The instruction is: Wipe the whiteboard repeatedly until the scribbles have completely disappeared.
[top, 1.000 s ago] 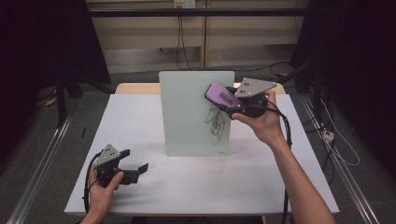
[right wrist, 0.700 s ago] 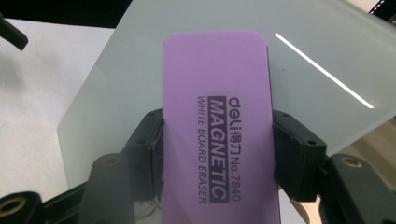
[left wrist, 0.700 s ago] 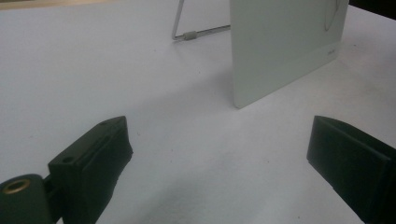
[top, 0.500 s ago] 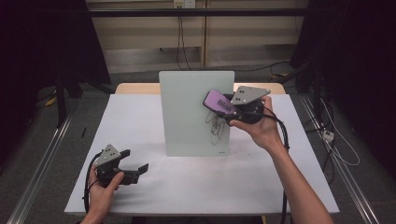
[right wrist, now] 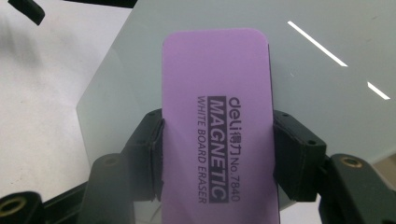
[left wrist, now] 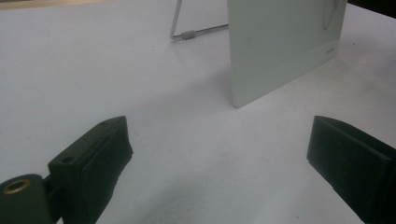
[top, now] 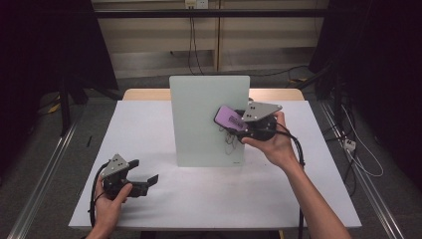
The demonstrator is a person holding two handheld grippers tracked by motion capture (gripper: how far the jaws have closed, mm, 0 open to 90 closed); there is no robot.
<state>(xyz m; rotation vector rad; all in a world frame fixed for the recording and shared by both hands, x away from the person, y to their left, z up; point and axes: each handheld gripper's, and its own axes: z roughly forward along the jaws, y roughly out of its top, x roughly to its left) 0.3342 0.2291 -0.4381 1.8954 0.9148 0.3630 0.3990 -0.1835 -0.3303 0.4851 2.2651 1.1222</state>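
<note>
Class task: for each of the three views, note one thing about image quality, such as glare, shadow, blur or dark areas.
High view: surroundings left and right fall into deep darkness, while the white table is evenly lit. Left gripper view: the near jaws are soft, and the upright board casts a faint shadow on the table. Right gripper view: bright streaks of glare cross the board behind the sharp purple eraser.

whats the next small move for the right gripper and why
Probably sweep the eraser down across the scribble on the whiteboard. The right gripper is shut on the eraser, held at the board just above the marks, which are not yet wiped.
</note>
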